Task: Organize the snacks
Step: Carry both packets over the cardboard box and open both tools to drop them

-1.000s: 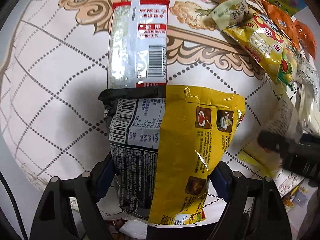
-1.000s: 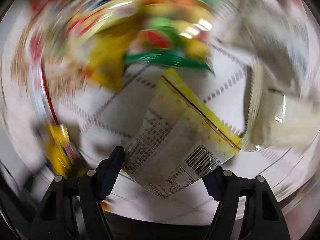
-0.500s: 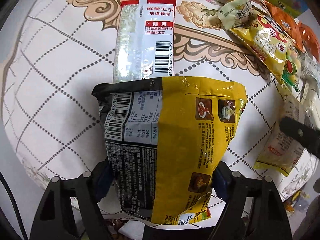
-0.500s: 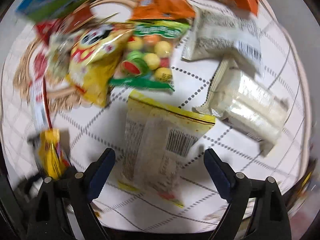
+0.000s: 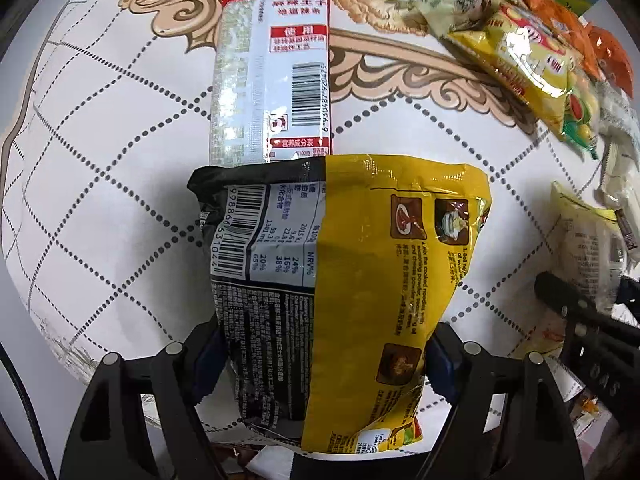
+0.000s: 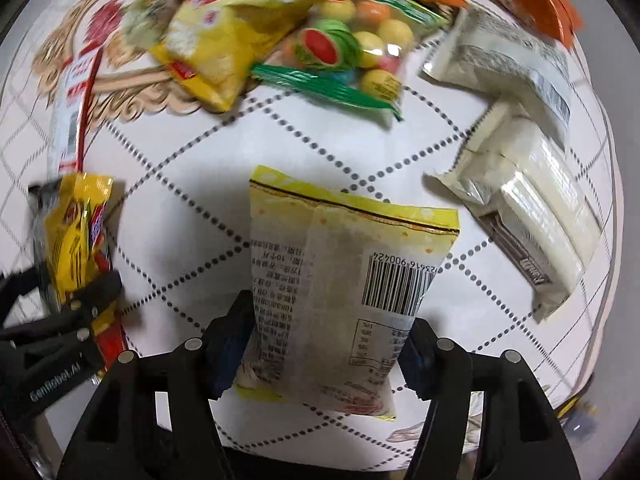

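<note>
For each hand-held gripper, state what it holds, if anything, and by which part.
Left hand-held gripper: yellow-and-black noodle packet, gripped across its lower sides. Right hand-held gripper: pale yellow snack bag, likewise across its lower sides.

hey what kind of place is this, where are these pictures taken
Probably a home dining or kitchen table. A white tablecloth with a dotted diamond grid and a gold floral border covers it, and it is strewn with packaged snacks: a yellow and black noodle packet, a candy-ball bag and cream wafer packs.
</note>
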Demonstrator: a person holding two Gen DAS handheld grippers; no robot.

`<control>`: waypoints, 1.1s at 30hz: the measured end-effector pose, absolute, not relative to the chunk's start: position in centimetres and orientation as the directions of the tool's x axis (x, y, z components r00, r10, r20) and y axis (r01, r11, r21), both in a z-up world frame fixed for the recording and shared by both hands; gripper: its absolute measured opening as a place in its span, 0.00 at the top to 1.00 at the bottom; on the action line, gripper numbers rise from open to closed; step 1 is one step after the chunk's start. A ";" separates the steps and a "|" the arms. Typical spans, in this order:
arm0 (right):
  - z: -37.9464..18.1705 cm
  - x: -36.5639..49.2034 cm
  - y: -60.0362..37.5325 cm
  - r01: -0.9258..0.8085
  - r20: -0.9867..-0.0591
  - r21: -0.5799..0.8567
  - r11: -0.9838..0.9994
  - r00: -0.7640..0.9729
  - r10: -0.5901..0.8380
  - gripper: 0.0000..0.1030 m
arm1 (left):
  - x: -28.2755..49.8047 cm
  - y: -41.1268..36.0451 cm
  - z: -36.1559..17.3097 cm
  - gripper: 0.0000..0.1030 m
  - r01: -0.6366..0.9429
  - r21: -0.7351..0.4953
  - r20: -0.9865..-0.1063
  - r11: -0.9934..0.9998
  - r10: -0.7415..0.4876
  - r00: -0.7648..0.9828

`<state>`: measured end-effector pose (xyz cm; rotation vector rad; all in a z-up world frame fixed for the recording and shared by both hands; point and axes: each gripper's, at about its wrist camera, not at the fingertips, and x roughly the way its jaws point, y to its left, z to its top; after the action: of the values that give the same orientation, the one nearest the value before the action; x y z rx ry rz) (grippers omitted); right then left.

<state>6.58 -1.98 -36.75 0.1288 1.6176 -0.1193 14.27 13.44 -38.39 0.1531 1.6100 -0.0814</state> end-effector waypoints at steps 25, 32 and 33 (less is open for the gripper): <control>-11.7 24.2 -5.4 0.050 -0.893 0.269 0.962 0.386 0.230 0.55 | 31.4 7.6 -13.7 0.22 0.104 -0.189 -0.949 0.977 -0.208 0.236; -15.7 40.1 -8.3 0.050 -0.921 0.228 0.972 0.335 0.199 0.55 | 45.5 4.0 -15.9 0.22 0.083 -0.131 -0.974 0.988 -0.144 0.176; -16.7 41.8 -8.4 0.047 -0.927 0.224 0.974 0.318 0.198 0.55 | 47.0 3.6 -17.1 0.22 0.086 -0.122 -0.977 0.989 -0.135 0.162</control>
<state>41.78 -8.43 -16.74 0.2248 1.2461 0.1003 46.99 3.61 -17.12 -0.0418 1.3992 -0.1574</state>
